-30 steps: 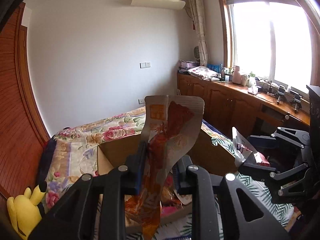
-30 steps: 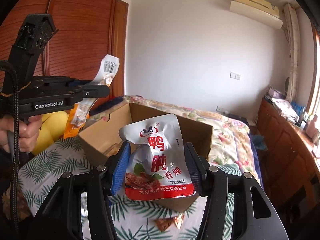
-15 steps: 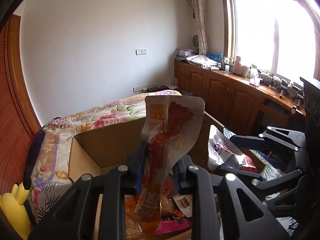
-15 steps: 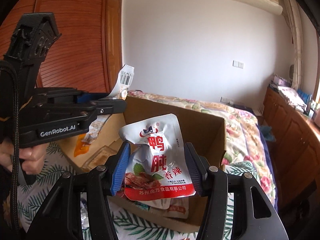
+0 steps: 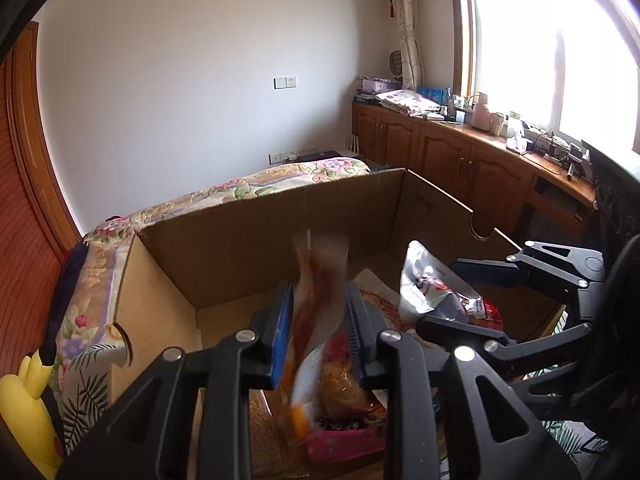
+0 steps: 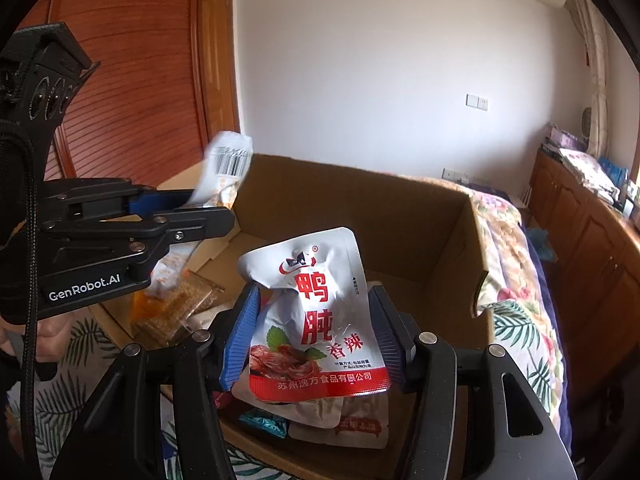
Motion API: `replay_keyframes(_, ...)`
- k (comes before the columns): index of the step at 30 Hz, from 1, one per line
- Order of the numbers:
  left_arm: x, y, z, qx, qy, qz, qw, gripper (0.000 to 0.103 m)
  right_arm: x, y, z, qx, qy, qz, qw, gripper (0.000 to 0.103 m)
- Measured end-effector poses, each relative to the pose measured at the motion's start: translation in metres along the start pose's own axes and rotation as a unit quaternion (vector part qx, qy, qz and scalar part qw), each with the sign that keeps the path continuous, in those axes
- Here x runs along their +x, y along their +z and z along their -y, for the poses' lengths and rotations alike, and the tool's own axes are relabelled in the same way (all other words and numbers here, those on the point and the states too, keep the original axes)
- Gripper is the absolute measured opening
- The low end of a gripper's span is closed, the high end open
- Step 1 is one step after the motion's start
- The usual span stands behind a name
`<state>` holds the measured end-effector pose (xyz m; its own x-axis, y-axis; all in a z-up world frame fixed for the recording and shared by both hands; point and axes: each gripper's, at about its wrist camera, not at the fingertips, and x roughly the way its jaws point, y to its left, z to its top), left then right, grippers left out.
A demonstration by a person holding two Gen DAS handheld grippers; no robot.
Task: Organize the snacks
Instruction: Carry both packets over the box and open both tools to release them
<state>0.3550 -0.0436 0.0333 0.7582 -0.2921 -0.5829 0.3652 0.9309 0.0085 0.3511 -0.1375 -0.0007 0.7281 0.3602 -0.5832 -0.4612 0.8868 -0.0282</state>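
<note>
Both pouches hang over the box (image 5: 248,240): left gripper (image 5: 318,332) loosely around the orange pouch (image 5: 316,300), right gripper (image 6: 316,332) clamped on the duck pouch (image 6: 316,320); release low, flat.

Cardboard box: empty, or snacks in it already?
Not empty. The cardboard box already has several packets on its floor, including a pink packet and a teal packet. How full overall, cannot tell.

We read "GenRobot.AI" on the left gripper (image 6: 176,216), and "鸭肫 香辣" and "苏州逸方食品有限公司" on the silver pouch (image 6: 316,320).
</note>
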Motion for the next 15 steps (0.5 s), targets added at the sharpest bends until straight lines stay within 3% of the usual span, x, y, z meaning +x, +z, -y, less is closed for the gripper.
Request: replay_keyframes(15, -0.014, -0.016, -0.006, -0.013, 0.001, -0.001, 0.9999, 0.032, -0.001, 0.002, 0.006, 0.019, 0.015, -0.005, 1.0, 0.059)
